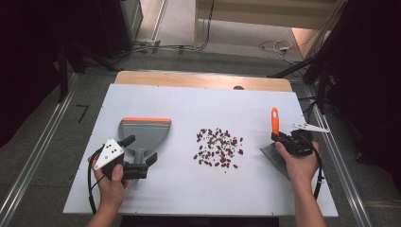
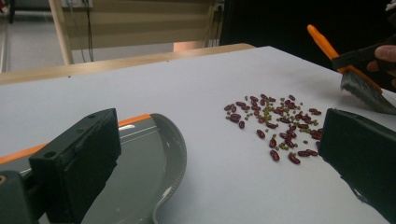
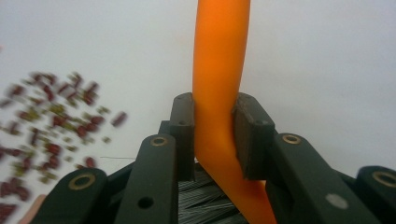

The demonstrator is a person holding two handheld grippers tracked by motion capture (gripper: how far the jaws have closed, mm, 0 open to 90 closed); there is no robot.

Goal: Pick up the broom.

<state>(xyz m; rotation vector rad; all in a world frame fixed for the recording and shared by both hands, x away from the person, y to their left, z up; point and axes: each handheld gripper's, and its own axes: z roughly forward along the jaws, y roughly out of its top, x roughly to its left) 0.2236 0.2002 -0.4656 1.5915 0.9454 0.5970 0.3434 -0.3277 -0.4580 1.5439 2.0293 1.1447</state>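
A grey dustpan (image 1: 144, 130) with an orange lip lies left of centre on the white table (image 1: 189, 189), its handle pointing toward me. My left gripper (image 1: 140, 149) stands open, one jaw on each side of that handle, without pressing it. In the left gripper view the pan (image 2: 140, 163) lies low between the wide-apart jaws. A scatter of red and green beans (image 1: 218, 147) lies mid-table, seen too as beans (image 2: 275, 126). At the right, my right gripper (image 1: 280, 138) is shut on the orange handle (image 3: 219, 70) of a hand brush (image 1: 274, 156), bristles toward me.
The table's wooden far edge (image 1: 203, 79) runs along the back, with a small dark spot (image 1: 239, 87) on it. Cables lie on the floor (image 1: 179, 47) beyond. Dark stands flank both sides. Bare white surface lies between the beans and each tool.
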